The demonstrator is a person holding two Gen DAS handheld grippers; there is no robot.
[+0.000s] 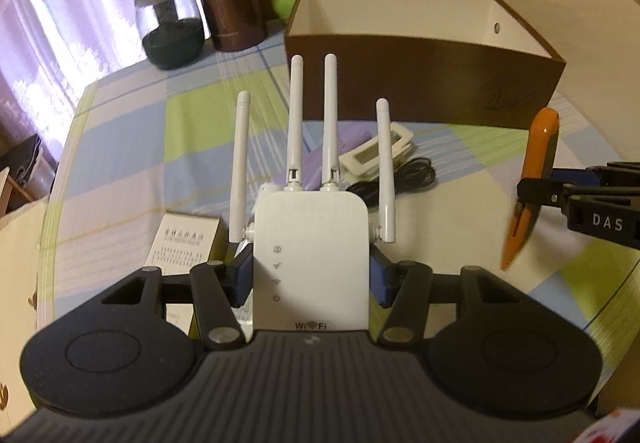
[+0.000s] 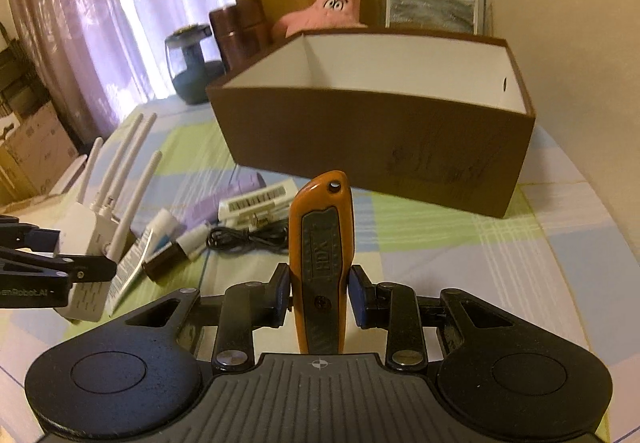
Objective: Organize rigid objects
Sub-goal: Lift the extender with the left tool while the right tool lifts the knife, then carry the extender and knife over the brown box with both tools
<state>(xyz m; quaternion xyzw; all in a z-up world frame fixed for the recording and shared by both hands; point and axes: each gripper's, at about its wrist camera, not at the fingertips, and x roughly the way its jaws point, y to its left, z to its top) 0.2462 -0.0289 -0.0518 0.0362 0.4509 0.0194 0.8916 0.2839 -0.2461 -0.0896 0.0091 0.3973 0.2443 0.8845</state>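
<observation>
1. A round table (image 1: pixel 132 115) under a checked cloth of green, blue and lilac is filling both views, with pale purple curtains (image 1: pixel 60 3) hanging at ten o'clock.
2. A brown cardboard box with a white inside (image 1: pixel 420 55) is sitting open-topped at twelve to one o'clock in the left wrist view, with nothing showing in what can be seen of its inside.
3. The left gripper (image 1: pixel 312 275) is pinching a white plastic WiFi repeater with four upright antennas (image 1: pixel 311 243) by its two sides, its blue pads pressing on the casing.
4. The right gripper (image 2: pixel 319 293) is holding an orange utility knife with a grey grip panel (image 2: pixel 320 243) upright between its blue pads, the jaws pressed in on the handle.
5. Beyond the repeater, a coiled black cable (image 1: pixel 396 179), a white rectangular frame-like device (image 1: pixel 380 147) and a lilac flat object (image 1: pixel 348 139) are lying close together on the cloth, in front of the box.
6. A small printed paper carton (image 1: pixel 184 239) is lying at nine o'clock beside the left gripper.
7. Behind the box, a pink star-shaped plush toy (image 2: pixel 340 7), a copper-brown cylindrical canister (image 2: pixel 240 31) and a dark green lamp-like jar (image 2: pixel 192 63) are standing at eleven to twelve o'clock.
</observation>
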